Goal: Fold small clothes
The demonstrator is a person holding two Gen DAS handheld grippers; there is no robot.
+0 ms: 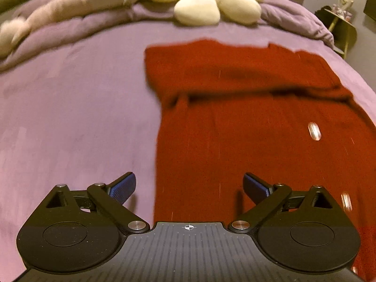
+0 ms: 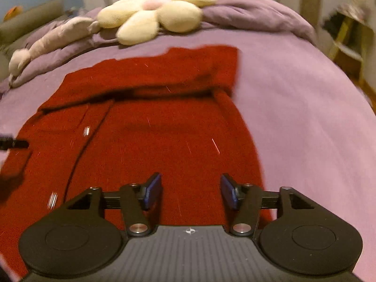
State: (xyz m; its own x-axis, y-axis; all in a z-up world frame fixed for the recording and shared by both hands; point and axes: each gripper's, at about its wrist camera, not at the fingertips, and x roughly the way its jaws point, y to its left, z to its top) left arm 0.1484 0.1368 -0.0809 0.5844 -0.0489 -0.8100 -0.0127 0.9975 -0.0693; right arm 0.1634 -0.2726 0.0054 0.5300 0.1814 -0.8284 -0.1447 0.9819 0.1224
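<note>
The left gripper (image 1: 189, 185) has its two blue pads far apart, with nothing between them. Just under it and a bit to its right lies the near end of the red top (image 1: 246, 145). The left pad hangs over the purple bed cover (image 1: 70, 122), and the right pad hangs over the red cloth. So this gripper sits right over the side edge of the top, which looks like a good spot to grab that edge for a fold.

The right gripper (image 2: 190, 191) has its pads partly apart, and they hold nothing too. The red top (image 2: 152, 141) is right below it. Both pads are over the cloth, close to its right edge.

A little farther ahead of both grippers, a band of the top lies folded across itself, making a thick fold with a dark shadow under it. That looks like the sleeves or top part turned in, so the folding seems partly done. The cloth lies flat on the bed cover so it is easy to fold.

Some shiny buttons (image 1: 314, 130) show on the red cloth to the right of the left gripper.

Far ahead, past the top, sits a soft cream flower pillow (image 2: 150, 14) on a bunched purple blanket (image 2: 253, 14).
</note>
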